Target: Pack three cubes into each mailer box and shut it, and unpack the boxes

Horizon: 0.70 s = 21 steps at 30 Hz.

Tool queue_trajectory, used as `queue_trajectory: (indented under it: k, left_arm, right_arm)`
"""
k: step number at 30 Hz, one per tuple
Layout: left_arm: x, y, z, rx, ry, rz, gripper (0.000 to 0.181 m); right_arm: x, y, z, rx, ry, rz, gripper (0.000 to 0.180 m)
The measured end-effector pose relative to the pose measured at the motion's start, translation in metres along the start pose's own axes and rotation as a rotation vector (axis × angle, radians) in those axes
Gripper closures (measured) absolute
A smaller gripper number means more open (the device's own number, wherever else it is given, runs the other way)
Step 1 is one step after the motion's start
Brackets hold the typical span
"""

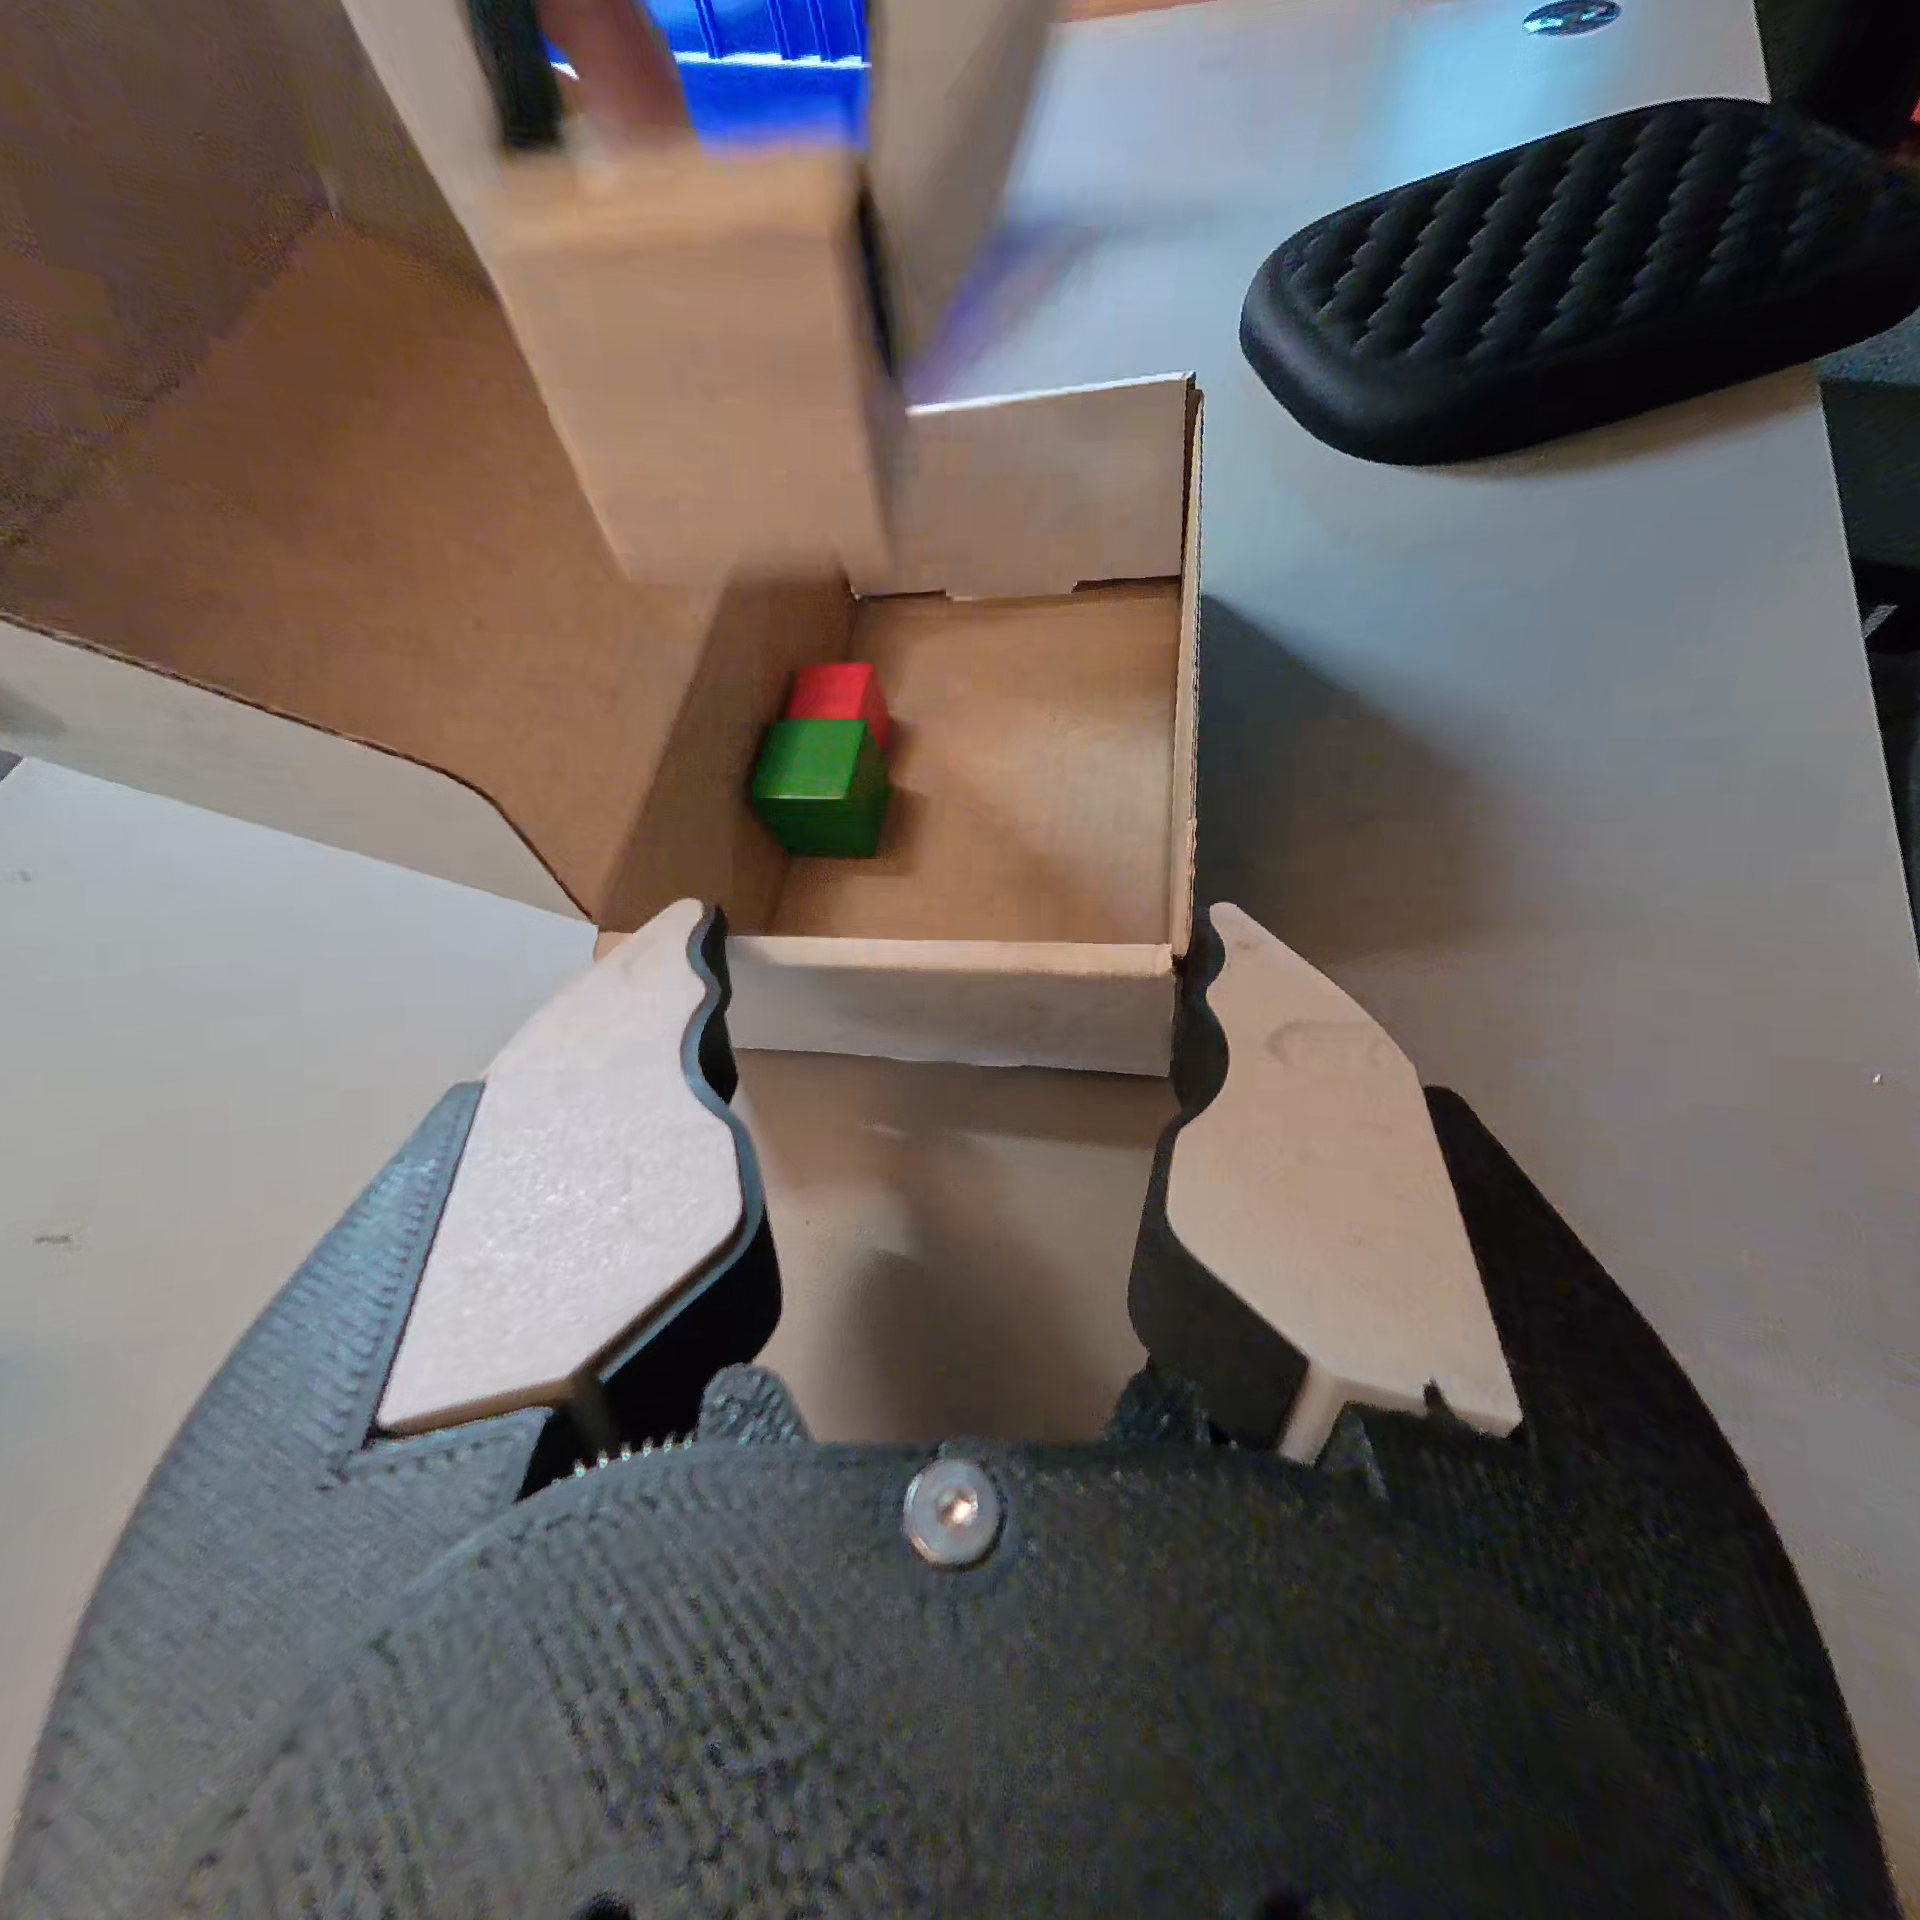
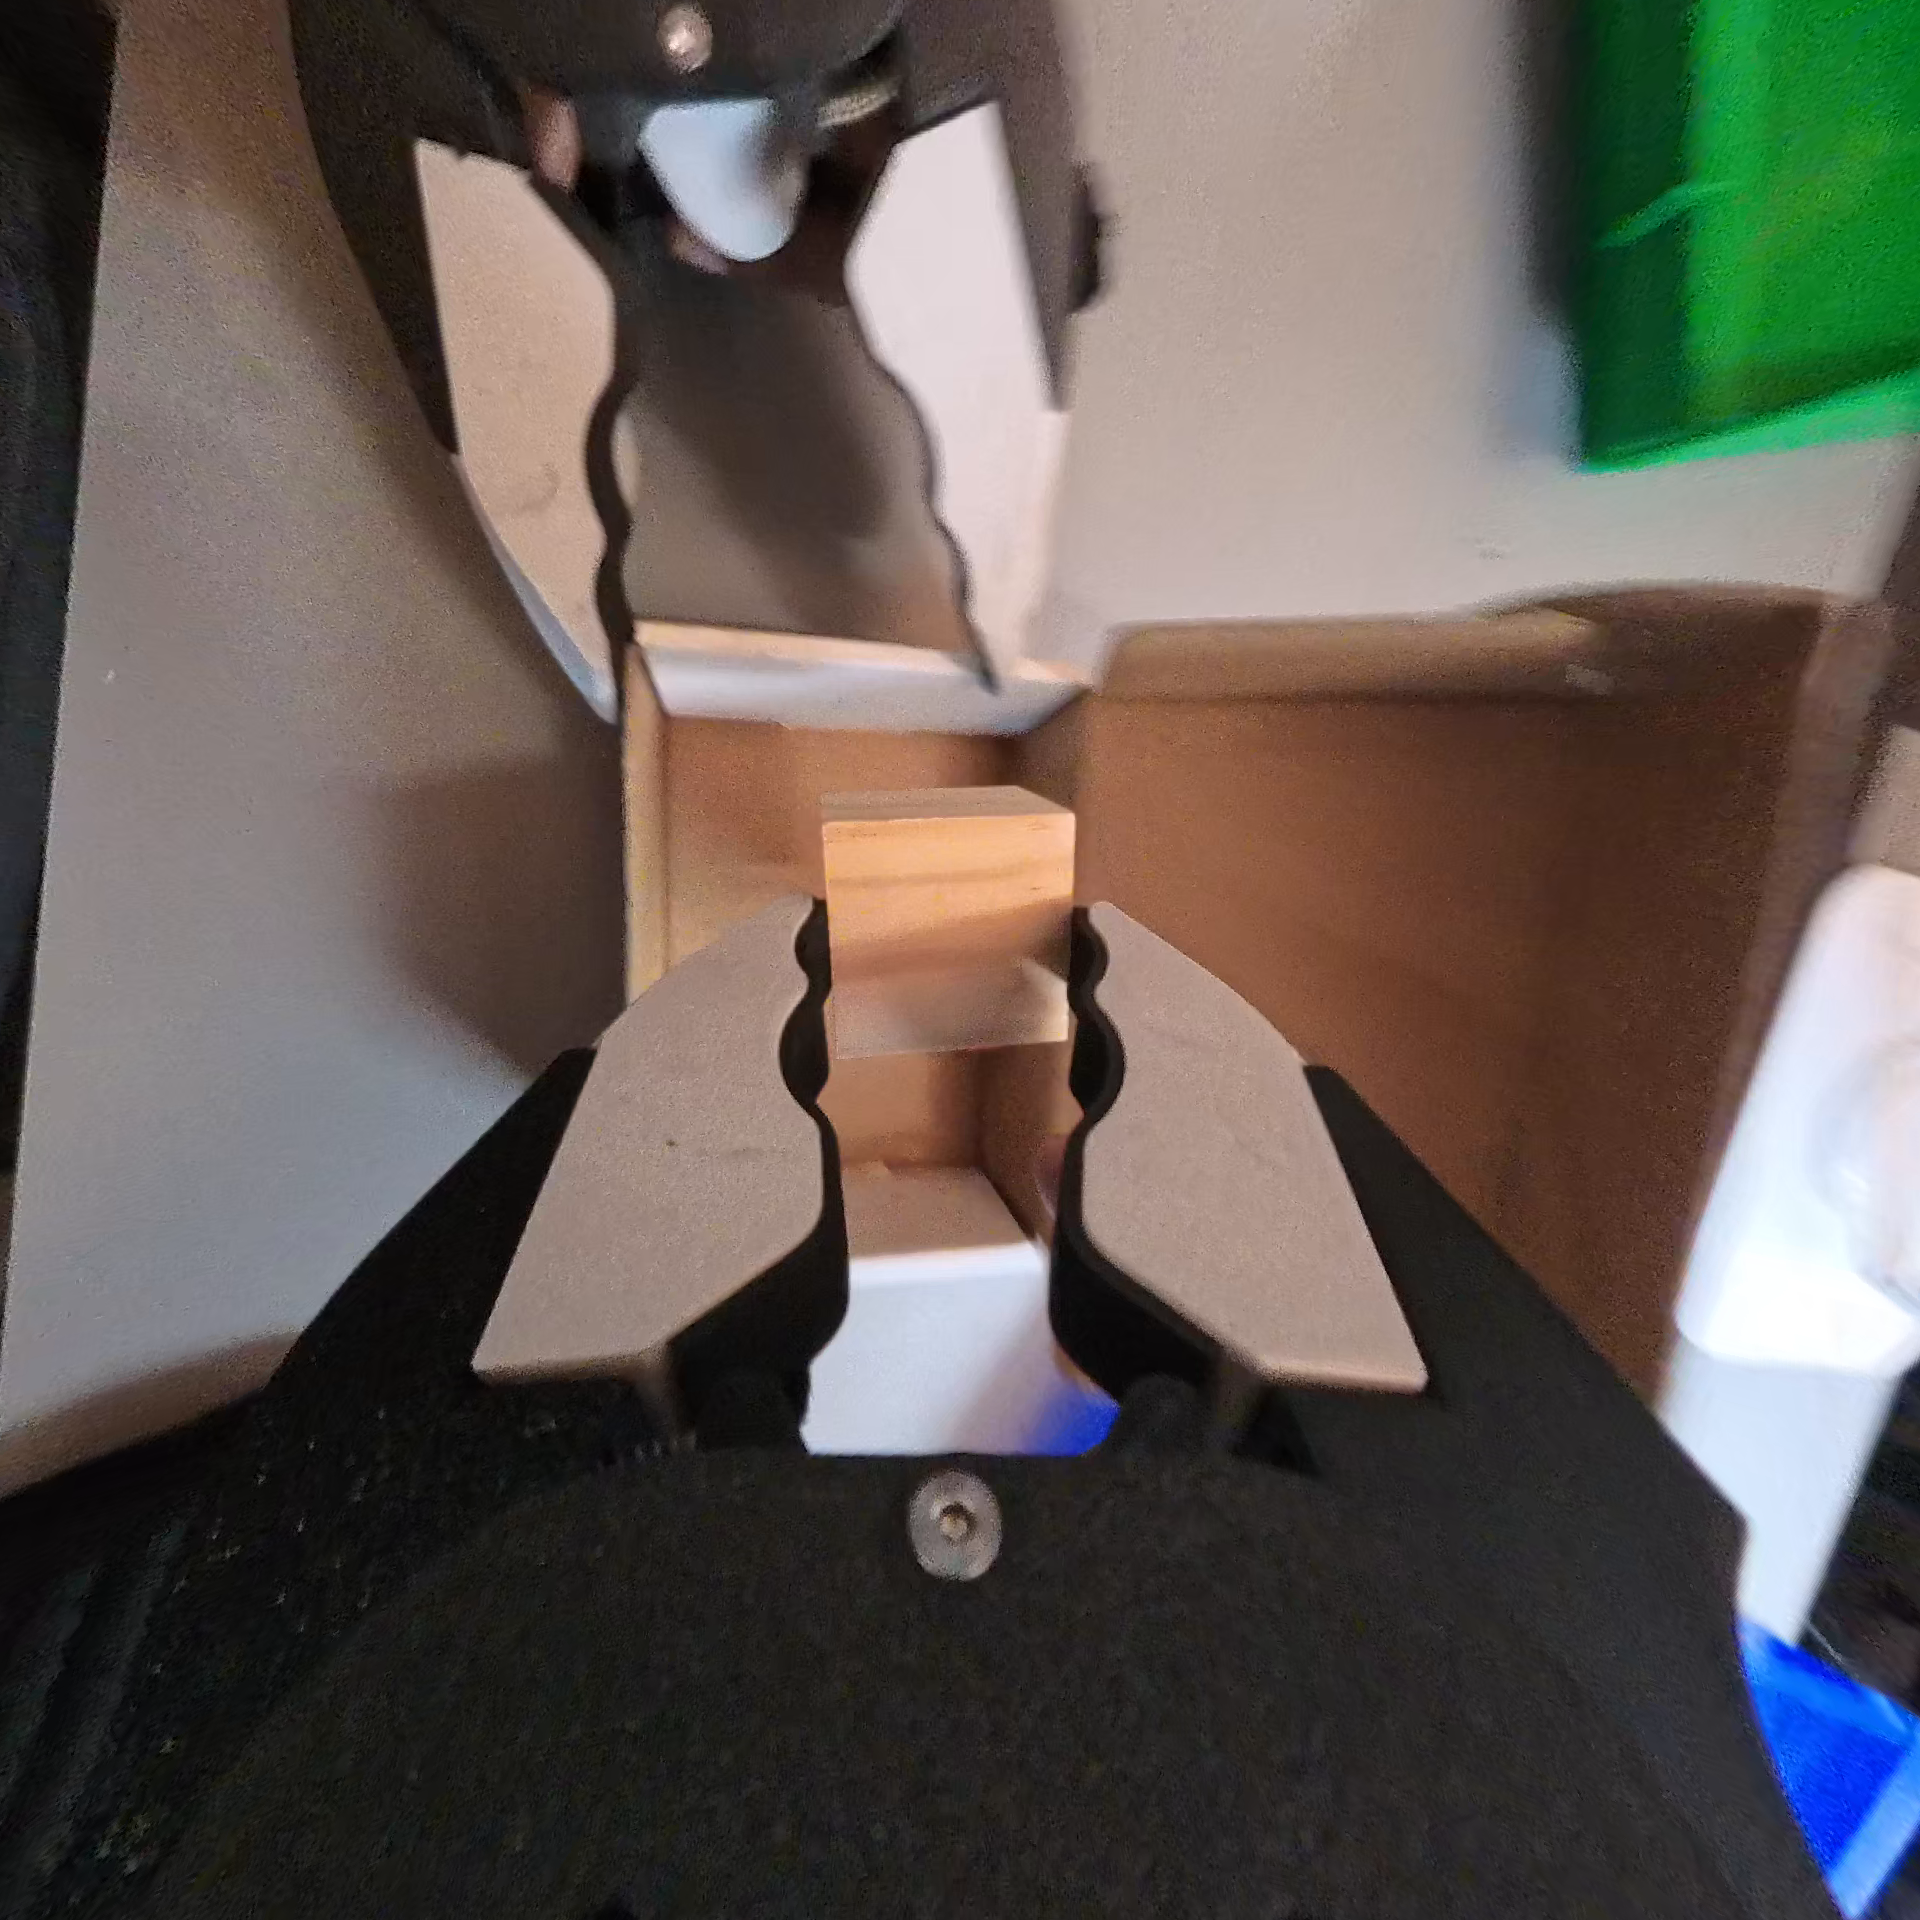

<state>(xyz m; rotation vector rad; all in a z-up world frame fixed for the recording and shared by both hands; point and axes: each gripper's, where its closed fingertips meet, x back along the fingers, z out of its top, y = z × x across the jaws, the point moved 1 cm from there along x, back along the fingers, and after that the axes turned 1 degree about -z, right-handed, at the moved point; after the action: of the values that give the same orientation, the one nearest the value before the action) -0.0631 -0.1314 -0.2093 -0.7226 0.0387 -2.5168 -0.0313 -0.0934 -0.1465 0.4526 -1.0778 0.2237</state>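
Right gripper (image 2: pixel 951 997) clenches a plain wooden cube (image 2: pixel 948 904) above the open mailer box (image 1: pixel 956 997); left gripper (image 1: pixel 956 987), released, straddles its near wall. Green cube (image 1: pixel 821 784) and red cube (image 1: pixel 842 694) lie inside, touching.
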Motion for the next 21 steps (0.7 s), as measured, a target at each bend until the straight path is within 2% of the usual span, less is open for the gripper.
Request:
queue_trajectory:
  k: [4, 8, 11, 15, 21]
  left_arm:
    - [-0.001, 0.001, 0.000, -0.005, 0.003, -0.002, 0.097]
    - [-0.003, 0.001, 0.000, -0.024, -0.004, 0.012, 0.097]
    - [-0.004, 0.001, 0.000, -0.032, -0.005, 0.026, 0.097]
    - [-0.006, 0.000, 0.001, -0.035, -0.003, 0.054, 0.100]
    - [-0.013, -0.006, 0.004, 0.009, 0.004, 0.087, 0.101]
  right_arm:
    - [0.074, 0.056, -0.032, -0.086, -0.039, -0.184, 0.136]
    - [0.103, 0.102, -0.095, -0.215, -0.146, -0.266, 0.136]
    - [0.093, 0.123, -0.149, -0.318, -0.215, -0.264, 0.136]
    - [0.056, 0.132, -0.209, -0.426, -0.265, -0.226, 0.136]
    - [0.006, 0.127, -0.253, -0.485, -0.315, -0.133, 0.136]
